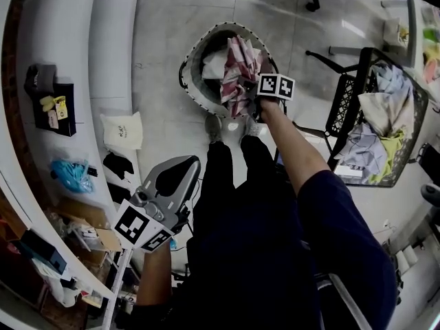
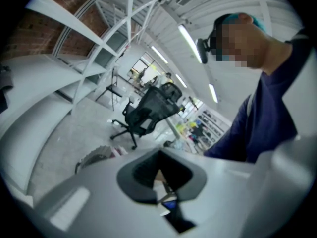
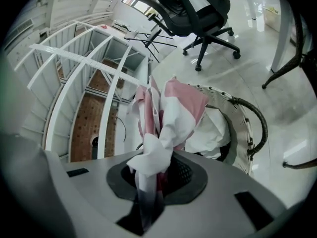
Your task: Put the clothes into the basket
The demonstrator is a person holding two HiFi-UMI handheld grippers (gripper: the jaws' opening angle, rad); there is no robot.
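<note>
R gripper (image 1: 249, 96) (image 3: 153, 182) is stretched out in front of the person, w/ its jaws nearly closed and pinched on a bunched corner of a pink & white garment (image 1: 239, 71) (image 3: 168, 110). The cloth runs from betw. the jaws and hangs over the round woven basket (image 1: 194, 52) (image 3: 250, 128) on the tiled floor (image 1: 172, 19), its lower end down inside the rim. A white garment (image 1: 213, 64) (image 3: 213, 130) already lies in the basket. L gripper (image 1: 175, 177) (image 2: 161, 180) sits low by the person's left side, well apart from the basket; its jaws look closed together w/ nothing betw. them. More clothes (image 1: 381, 115) are piled on a black mesh rack (image 1: 344, 108) to the right. A black office chair (image 3: 198, 6) (image 2: 148, 108) stands beyond the basket.
</note>
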